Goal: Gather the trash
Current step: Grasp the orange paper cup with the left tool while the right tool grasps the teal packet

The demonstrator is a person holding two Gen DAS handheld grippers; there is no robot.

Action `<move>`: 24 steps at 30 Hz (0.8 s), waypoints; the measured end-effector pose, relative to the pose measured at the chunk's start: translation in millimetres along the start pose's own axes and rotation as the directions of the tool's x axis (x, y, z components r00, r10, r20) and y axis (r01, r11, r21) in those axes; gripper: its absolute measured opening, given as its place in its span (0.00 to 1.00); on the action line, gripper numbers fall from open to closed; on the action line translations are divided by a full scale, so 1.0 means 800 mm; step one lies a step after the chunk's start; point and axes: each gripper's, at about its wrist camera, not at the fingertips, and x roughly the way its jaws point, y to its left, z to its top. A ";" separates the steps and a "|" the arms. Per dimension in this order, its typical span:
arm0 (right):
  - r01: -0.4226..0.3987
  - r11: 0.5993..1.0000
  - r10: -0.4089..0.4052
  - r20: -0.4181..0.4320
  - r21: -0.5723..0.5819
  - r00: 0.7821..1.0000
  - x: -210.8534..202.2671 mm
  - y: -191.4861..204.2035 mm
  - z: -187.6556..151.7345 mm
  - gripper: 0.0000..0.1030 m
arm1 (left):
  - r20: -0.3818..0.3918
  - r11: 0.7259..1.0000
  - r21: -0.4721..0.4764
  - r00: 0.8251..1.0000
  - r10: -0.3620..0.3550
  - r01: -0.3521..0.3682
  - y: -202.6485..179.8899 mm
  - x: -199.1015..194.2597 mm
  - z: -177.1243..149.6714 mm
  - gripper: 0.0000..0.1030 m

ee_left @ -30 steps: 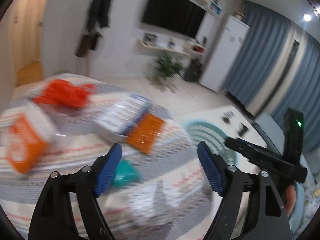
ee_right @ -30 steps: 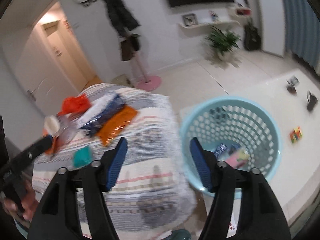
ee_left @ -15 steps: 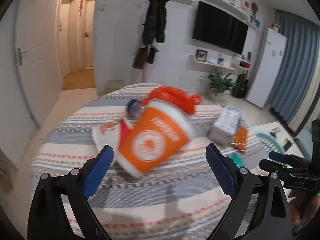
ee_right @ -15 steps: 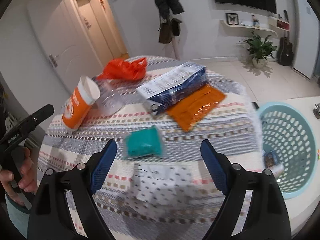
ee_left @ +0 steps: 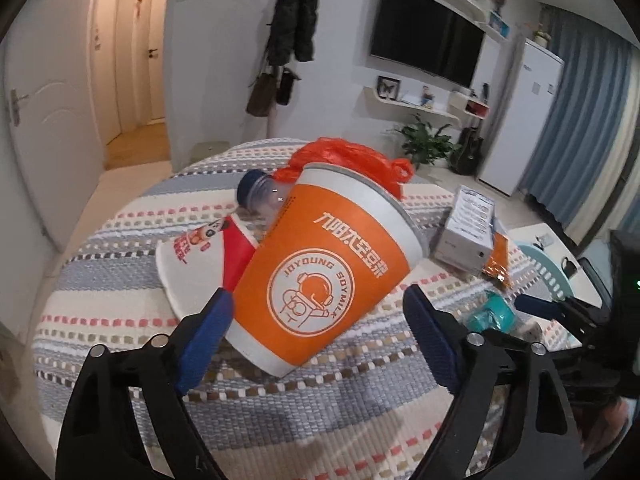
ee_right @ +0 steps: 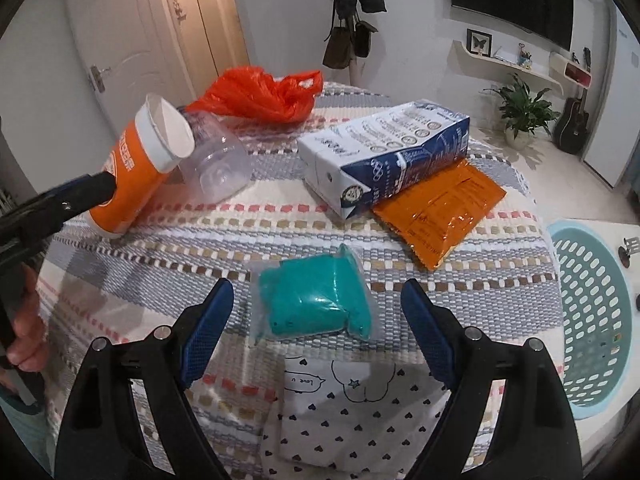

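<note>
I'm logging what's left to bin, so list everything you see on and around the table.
paper cup: 1, orange and white, lying at table's left
clear bottle: 1, behind cup
plastic bag: 1, red-orange, far edge
carton: 1, blue and white, centre-right
foil packet: 1, orange, beside carton
teal packet: 1, near edge
heart-print wrapper: 1, white, nearest edge
basket: 1, light blue, floor right
left gripper: open
right gripper: open
</note>
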 end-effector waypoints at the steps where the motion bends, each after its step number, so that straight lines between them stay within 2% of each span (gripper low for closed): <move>1: -0.001 1.000 0.001 -0.005 -0.007 1.000 0.002 0.002 0.000 0.78 | -0.003 1.000 0.003 1.000 -0.019 0.019 -0.002 -0.002 -0.001 0.79; 4: -0.003 1.000 0.003 -0.012 -0.020 1.000 0.006 0.006 0.000 0.75 | -0.025 0.992 -0.001 0.992 -0.124 0.124 -0.010 -0.012 -0.006 0.78; 6: -0.009 1.000 0.009 -0.018 -0.017 1.000 0.008 0.005 0.000 0.74 | -0.045 0.988 0.019 0.987 -0.154 0.155 -0.019 -0.014 -0.009 0.78; 8: -0.018 1.000 0.018 -0.017 0.001 1.000 0.008 -0.001 0.001 0.74 | -0.053 0.988 0.056 0.989 -0.139 0.142 -0.028 -0.013 -0.011 0.78; 13: -0.059 0.996 0.062 -0.028 0.072 0.998 0.010 -0.021 0.003 0.74 | -0.017 0.991 0.130 1.000 -0.014 0.016 -0.036 -0.002 -0.002 0.78; 16: -0.068 0.995 0.070 -0.024 0.076 0.997 0.009 -0.023 0.002 0.74 | -0.018 0.991 0.131 1.000 0.000 0.003 -0.024 0.016 0.016 0.80; 18: -0.064 0.996 0.065 -0.025 0.067 0.998 0.009 -0.021 0.002 0.74 | -0.061 0.994 0.109 0.998 -0.004 0.011 -0.010 0.034 0.023 0.80; 20: -0.064 0.996 0.066 -0.025 0.061 0.998 0.009 -0.018 0.002 0.74 | -0.085 0.995 0.067 0.994 -0.068 0.073 -0.001 0.040 0.024 0.78; 24: -0.068 0.995 0.070 -0.024 0.066 0.997 0.010 -0.019 0.003 0.74 | -0.159 0.985 -0.007 0.972 -0.172 0.173 0.004 0.043 0.011 0.69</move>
